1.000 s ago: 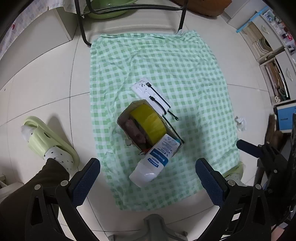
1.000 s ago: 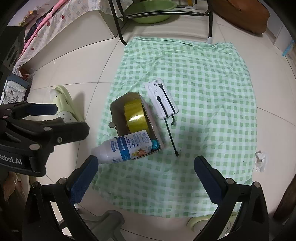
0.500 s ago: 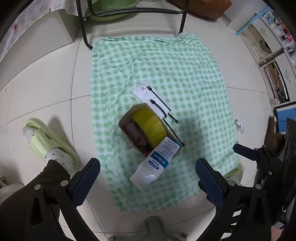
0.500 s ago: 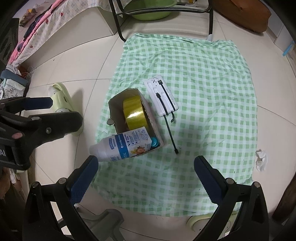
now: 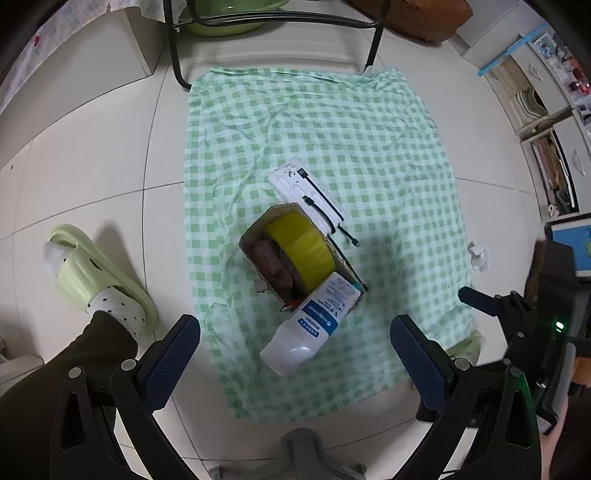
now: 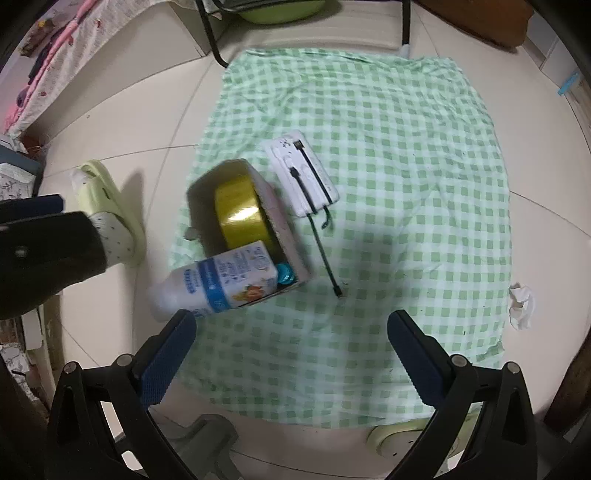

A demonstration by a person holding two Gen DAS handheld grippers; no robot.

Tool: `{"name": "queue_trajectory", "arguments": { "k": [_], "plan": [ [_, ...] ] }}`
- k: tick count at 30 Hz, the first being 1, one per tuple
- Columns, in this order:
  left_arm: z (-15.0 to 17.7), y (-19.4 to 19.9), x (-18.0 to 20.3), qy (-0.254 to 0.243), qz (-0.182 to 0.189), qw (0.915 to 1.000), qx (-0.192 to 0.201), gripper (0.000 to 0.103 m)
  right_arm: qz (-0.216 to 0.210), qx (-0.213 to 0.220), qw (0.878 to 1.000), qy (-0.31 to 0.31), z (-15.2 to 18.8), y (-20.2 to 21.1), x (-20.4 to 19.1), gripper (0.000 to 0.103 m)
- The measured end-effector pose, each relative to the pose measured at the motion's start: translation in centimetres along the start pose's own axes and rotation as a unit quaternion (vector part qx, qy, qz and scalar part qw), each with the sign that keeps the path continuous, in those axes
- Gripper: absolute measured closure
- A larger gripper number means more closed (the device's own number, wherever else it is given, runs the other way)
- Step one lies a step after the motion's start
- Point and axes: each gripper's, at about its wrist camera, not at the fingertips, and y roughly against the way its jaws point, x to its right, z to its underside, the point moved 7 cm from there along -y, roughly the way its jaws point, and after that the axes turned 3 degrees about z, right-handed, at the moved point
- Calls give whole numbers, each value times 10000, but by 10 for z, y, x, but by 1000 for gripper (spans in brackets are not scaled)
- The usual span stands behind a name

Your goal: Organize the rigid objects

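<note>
A small cardboard box (image 5: 255, 240) (image 6: 195, 199) stands on a green checked cloth (image 5: 332, 129) (image 6: 406, 147) on the floor. In it are a yellow tape roll (image 5: 301, 247) (image 6: 238, 212) and a white bottle with a blue label (image 5: 314, 325) (image 6: 218, 280) that sticks out over the box's near end. A white power bank with a black cable (image 5: 303, 188) (image 6: 303, 173) lies on the cloth beside the box. My left gripper (image 5: 293, 356) and right gripper (image 6: 291, 349) are both open and empty, held high above the cloth's near edge.
A foot in a green slipper (image 5: 96, 280) (image 6: 107, 199) stands left of the cloth. Black chair legs (image 5: 177, 62) and a green basin (image 5: 229, 14) are at the far end. A crumpled tissue (image 5: 478, 254) (image 6: 521, 306) lies right of the cloth. Shelves (image 5: 546, 122) stand at the right.
Both grippers have moved up and back from the cloth, so the box and its contents look smaller and farther. Nothing on the cloth has moved.
</note>
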Motion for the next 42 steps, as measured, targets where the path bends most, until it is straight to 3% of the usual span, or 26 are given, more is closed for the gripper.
{"name": "queue_trajectory", "arguments": {
  "k": [8, 11, 13, 16, 19, 21, 24, 30, 34, 36, 40, 42],
  "plan": [
    [-1, 1, -3, 70, 7, 10000, 3, 0, -9, -103, 9992, -386, -9, -27, 21, 0],
    [-3, 1, -7, 112, -38, 9999, 4, 0, -428, -514, 9961, -573, -11, -52, 26, 0],
    [-5, 0, -11, 151, -92, 9998, 11, 0, 56, -805, 9960, -384, -9, -68, 34, 0],
    [-7, -2, -14, 242, -187, 9995, -1, 0, 1288, -970, 9867, 198, -11, -85, 53, 0],
    [-9, -5, -17, 293, -254, 9992, -28, 0, 1815, -880, 9792, 202, -18, -93, 73, 0],
    [-10, -8, -19, 318, -314, 9990, -60, 0, 1526, -1016, 9829, -169, -21, -104, 87, 0],
    [-12, -12, -24, 372, -386, 9985, -113, 0, 546, -1575, 9822, -864, -16, -131, 98, 0],
    [-16, -13, -33, 579, -338, 9976, -163, 0, -48, -1932, 9707, -1430, -35, -159, 118, 0],
    [-20, -13, -38, 723, -332, 9967, -144, 0, 184, -1550, 9820, -1064, -82, -164, 118, 6],
    [-24, -9, -44, 890, -363, 9954, -35, 0, 345, -1425, 9870, -656, -106, -169, 108, 18],
    [-28, -5, -58, 1120, -569, 9921, 50, 0, 720, -1185, 9897, 365, -147, -185, 73, 18],
    [-25, -10, -61, 1217, -677, 9902, -65, 0, 622, -1125, 9897, 624, -163, -195, 52, 18]
  ]
}}
